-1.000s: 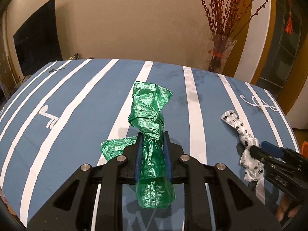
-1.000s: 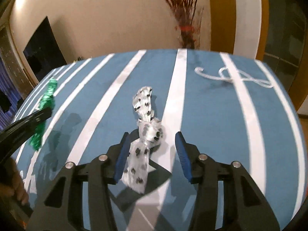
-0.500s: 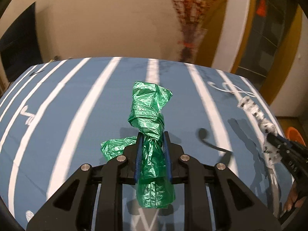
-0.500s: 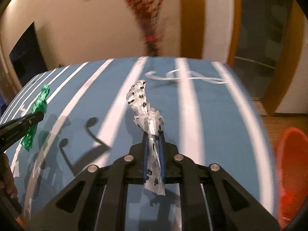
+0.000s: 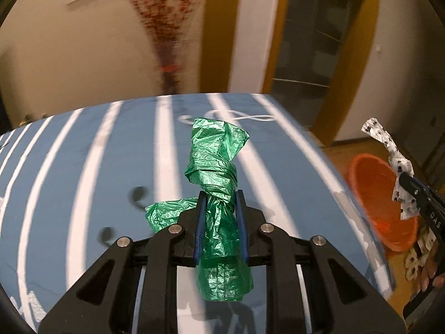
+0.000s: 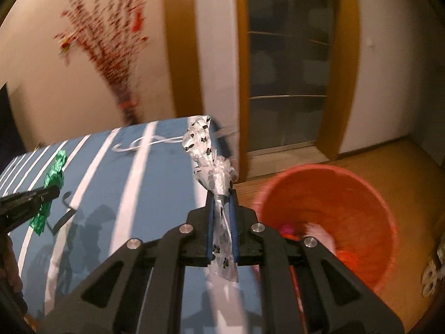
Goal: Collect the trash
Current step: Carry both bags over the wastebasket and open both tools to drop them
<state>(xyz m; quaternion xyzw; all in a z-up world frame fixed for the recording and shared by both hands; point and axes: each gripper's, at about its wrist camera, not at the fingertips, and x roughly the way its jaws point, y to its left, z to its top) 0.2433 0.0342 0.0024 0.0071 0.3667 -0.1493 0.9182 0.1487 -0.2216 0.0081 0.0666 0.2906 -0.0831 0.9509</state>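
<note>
The knotted green bag (image 5: 219, 194) sits clamped in my left gripper (image 5: 219, 217), lifted clear above the striped blue table (image 5: 83, 167). My right gripper (image 6: 221, 222) is pinched tight on the white spotted bag (image 6: 211, 172), held up at the table's far corner, just beside the orange bin (image 6: 347, 194) on the wooden floor (image 6: 389, 156).

The step in hand, as I judge it, is carrying both bags to the bin. To do it well I should bring each gripper fully over the bin's mouth before letting go, since light plastic may drift or cling to the pads. The right goes first; it is nearer.

Both of my grippers point forward and roughly level, the left well back over the table, the right out past its edge.
</note>
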